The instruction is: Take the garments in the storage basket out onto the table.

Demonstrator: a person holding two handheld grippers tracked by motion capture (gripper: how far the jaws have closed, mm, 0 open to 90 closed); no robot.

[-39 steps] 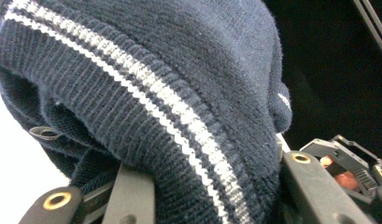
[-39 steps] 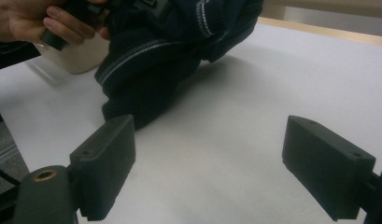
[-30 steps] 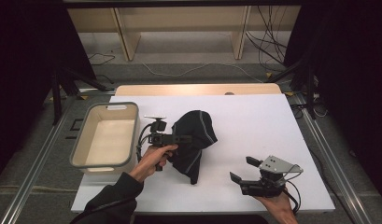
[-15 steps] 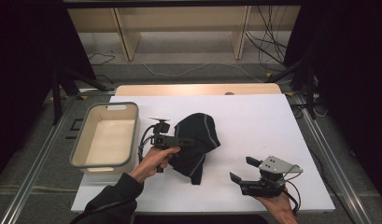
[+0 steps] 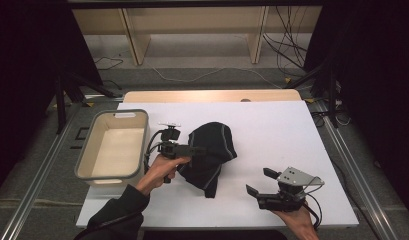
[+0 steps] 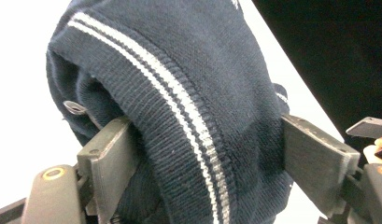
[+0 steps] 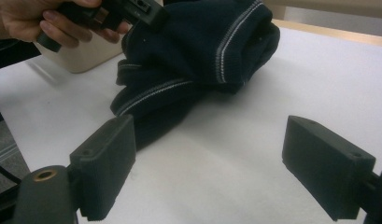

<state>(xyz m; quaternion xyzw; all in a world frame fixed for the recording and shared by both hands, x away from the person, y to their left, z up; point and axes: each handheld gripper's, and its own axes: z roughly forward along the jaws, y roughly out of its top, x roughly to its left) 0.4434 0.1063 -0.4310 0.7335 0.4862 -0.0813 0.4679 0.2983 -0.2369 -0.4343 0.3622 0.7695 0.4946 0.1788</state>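
Left tongs [image 5: 199, 149] have just been opening around the sweater [image 5: 212, 152], seemingly released; right tongs [image 5: 258, 181] wide open, empty; closing again may snag the knit

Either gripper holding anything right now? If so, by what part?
Nothing firmly held. The left gripper straddles the dark sweater's striped ribbed fold, its jaws having just been opening. The right gripper is open on nothing.

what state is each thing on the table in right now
sweater: crumpled in a heap on the white table
bin: upright, empty
left tongs: jaws have just been opening, sweater between them
right tongs: open, nothing between the jaws, apart from the sweater
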